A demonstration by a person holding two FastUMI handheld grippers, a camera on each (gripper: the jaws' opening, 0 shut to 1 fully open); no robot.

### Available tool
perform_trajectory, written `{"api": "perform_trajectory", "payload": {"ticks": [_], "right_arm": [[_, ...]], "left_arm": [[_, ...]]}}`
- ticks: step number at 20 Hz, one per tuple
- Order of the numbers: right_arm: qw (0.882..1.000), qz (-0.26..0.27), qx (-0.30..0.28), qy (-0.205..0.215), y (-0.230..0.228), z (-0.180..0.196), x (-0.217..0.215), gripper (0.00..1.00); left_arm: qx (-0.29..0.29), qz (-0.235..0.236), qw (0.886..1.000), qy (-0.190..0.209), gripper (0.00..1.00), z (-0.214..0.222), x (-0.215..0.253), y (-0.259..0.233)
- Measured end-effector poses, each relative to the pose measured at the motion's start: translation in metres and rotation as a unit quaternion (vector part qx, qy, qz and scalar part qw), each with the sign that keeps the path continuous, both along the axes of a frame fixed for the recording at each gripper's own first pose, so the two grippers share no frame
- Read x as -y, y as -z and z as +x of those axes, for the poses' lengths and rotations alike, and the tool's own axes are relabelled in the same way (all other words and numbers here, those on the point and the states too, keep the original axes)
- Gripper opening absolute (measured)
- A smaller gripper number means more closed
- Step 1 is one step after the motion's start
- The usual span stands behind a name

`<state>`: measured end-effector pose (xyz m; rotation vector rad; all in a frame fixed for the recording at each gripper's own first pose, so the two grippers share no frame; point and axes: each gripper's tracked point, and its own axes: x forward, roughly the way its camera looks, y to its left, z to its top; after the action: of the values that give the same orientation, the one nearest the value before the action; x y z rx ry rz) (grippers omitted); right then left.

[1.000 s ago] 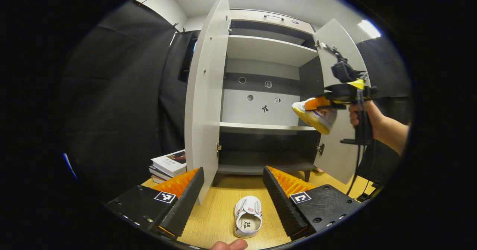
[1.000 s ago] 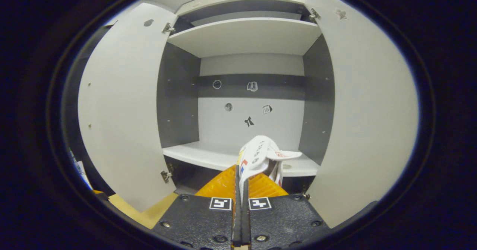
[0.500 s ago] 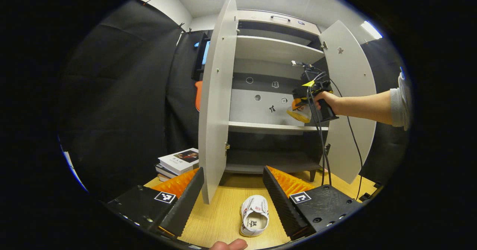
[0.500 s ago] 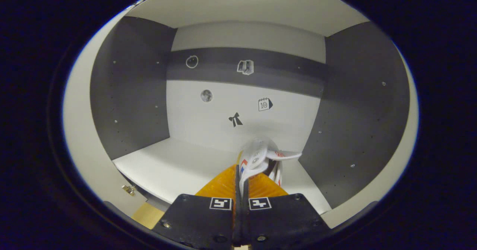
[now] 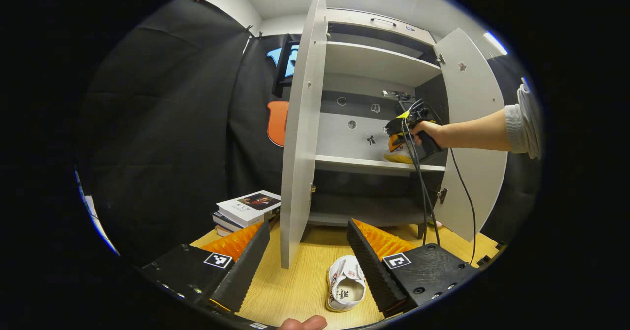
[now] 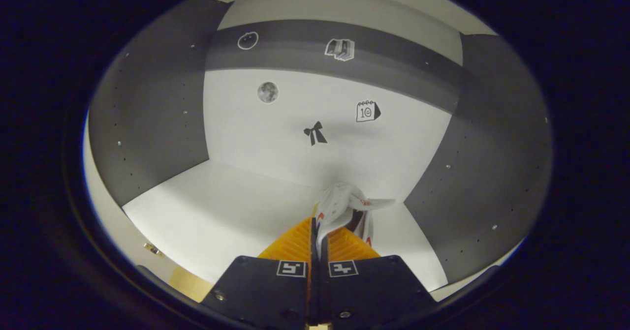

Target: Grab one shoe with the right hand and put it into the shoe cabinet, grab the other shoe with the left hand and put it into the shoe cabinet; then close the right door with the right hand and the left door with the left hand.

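Left gripper view: my left gripper (image 5: pixel 307 251) hangs above the wooden floor (image 5: pixel 295 290) with its 2 fingers spread wide and nothing between them. The second shoe (image 5: pixel 346 284), white, lies on the floor just beside the inner face of the finger at the right of this view, its opening turned up. A fingertip of my own hand (image 5: pixel 302 323) shows at the bottom edge.

The shoe cabinet (image 5: pixel 374 138) stands ahead with both doors swung out: the left door (image 5: pixel 302 138) seen almost edge-on, the right door (image 5: pixel 472 138) angled away. A stack of books (image 5: pixel 246 209) sits on the floor beside the left door.

My right hand (image 5: pixel 428 132), sleeve pushed up the forearm, reaches into the cabinet at the middle shelf (image 5: pixel 364 164), holding the right gripper (image 5: pixel 399 143). The first shoe (image 5: pixel 399 155) is at its tip, at the right end of that shelf; I cannot tell whether its sole touches the board.

Right gripper view: the fingers are pressed nearly together on the side wall of the first shoe (image 6: pixel 344 212), which sticks up ahead of them, over the shelf's back right corner (image 6: pixel 393 222). Small stickers (image 6: pixel 315 134) dot the back panel (image 6: pixel 315 163).
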<state>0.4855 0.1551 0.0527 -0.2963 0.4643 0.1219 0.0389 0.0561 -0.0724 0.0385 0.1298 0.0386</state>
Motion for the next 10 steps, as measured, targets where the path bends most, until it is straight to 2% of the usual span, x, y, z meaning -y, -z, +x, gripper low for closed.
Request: {"api": "perform_trajectory", "payload": {"ticks": [4, 5, 8, 9, 10], "right_arm": [[1.000, -0.016, -0.003, 0.007, 0.000, 0.001, 0.001, 0.05], [1.000, -0.014, -0.003, 0.006, -0.001, 0.000, -0.002, 0.11], [1.000, -0.019, -0.006, 0.005, 0.001, -0.002, -0.007, 0.18], [1.000, -0.019, -0.008, 0.005, 0.002, -0.004, -0.009, 0.30], [1.000, -0.015, -0.010, 0.005, 0.001, -0.007, -0.013, 0.36]], "left_arm": [[0.007, -0.002, 1.000, 0.002, 0.95, 0.004, -0.001, -0.003], [0.009, -0.007, 1.000, 0.002, 0.95, 0.004, -0.001, -0.004], [0.005, -0.014, 1.000, 0.002, 0.95, 0.003, -0.001, 0.000], [0.003, -0.014, 1.000, 0.001, 0.95, 0.004, -0.001, 0.000], [0.005, -0.014, 1.000, 0.001, 0.95, 0.004, 0.000, -0.001]]}}
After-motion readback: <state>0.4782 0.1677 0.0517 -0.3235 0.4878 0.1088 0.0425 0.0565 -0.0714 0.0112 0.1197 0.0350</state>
